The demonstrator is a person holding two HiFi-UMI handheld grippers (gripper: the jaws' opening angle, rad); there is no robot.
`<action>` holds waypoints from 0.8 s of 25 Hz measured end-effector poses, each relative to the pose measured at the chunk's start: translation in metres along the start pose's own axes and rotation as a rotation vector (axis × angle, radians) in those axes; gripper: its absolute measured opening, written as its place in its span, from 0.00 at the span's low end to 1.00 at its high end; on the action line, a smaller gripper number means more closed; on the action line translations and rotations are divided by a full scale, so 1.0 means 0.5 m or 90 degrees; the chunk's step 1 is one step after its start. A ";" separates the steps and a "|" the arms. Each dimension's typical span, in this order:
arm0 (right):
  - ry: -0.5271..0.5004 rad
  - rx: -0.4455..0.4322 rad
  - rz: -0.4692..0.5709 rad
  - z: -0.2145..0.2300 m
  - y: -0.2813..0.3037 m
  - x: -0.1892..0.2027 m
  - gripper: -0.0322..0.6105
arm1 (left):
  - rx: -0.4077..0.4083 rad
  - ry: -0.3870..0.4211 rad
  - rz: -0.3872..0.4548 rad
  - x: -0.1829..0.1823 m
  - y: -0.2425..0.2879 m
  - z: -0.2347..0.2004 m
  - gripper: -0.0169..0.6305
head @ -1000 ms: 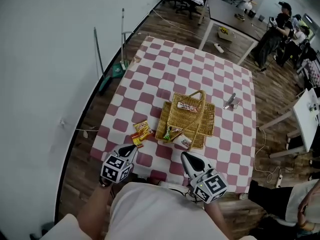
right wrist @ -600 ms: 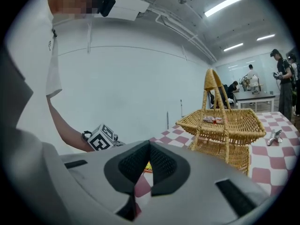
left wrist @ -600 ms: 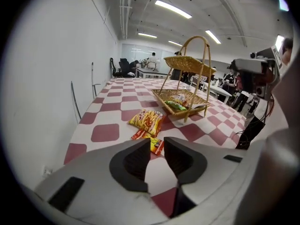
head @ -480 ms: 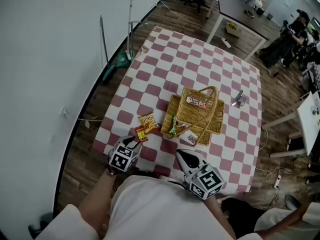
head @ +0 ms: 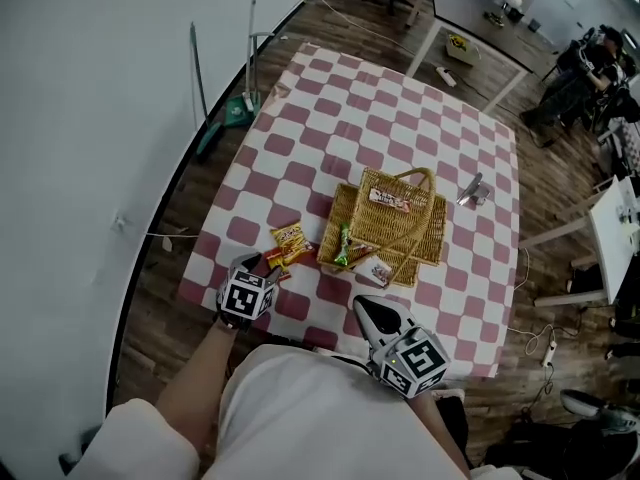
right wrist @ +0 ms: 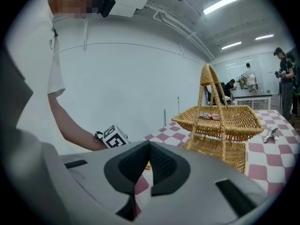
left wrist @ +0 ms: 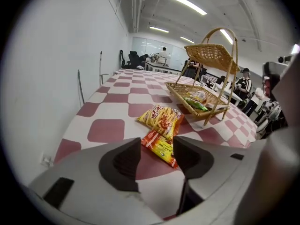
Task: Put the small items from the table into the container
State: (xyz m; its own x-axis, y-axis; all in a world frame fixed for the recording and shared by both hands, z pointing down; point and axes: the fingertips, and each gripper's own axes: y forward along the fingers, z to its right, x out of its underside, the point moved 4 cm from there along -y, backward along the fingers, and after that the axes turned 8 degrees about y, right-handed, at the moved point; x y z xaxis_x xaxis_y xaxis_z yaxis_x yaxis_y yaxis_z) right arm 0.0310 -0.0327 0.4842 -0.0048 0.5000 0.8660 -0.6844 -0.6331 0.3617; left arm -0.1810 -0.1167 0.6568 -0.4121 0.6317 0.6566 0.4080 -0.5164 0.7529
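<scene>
While the left gripper [head: 260,267] is opening its jaws, the red snack packet [left wrist: 161,150] lies between them, not squeezed, near the table's [head: 330,138] near left corner. The right gripper [right wrist: 149,146] is closed tight on nothing.

Checked table [head: 380,118]: one. Two-tier wicker basket [head: 430,243]: one.

Snack packets seen: five.
- Two lie loose at the basket's nine o'clock: a yellow packet [head: 289,236] and an orange packet [head: 274,258].
- Three are in the basket: a red-and-white packet [head: 389,199] on the upper tier, a green packet [head: 343,248] and a white packet [head: 371,271] below.

Silver object [head: 472,191] at the basket's two o'clock: one.
</scene>
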 end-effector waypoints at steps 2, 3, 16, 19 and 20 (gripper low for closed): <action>0.005 0.006 0.001 0.005 -0.003 0.002 0.05 | 0.001 -0.005 -0.004 -0.003 0.009 -0.007 0.41; 0.007 0.010 0.001 0.007 -0.004 0.004 0.05 | 0.003 -0.006 -0.008 -0.003 0.013 -0.009 0.43; 0.019 0.036 0.005 0.020 -0.009 0.003 0.05 | 0.028 0.014 -0.074 0.004 0.064 -0.018 0.45; 0.023 0.044 0.006 0.027 -0.015 0.004 0.05 | 0.026 0.025 -0.083 0.006 0.066 -0.019 0.45; 0.023 0.046 0.007 0.029 -0.017 0.004 0.05 | 0.023 0.031 -0.087 0.007 0.067 -0.019 0.44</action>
State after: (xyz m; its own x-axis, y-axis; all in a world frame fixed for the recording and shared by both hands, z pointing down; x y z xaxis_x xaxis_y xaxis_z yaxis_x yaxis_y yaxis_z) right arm 0.0475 -0.0349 0.4878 -0.0395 0.5133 0.8573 -0.6293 -0.6792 0.3776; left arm -0.1768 -0.1372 0.6848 -0.5045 0.6649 0.5508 0.3742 -0.4065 0.8335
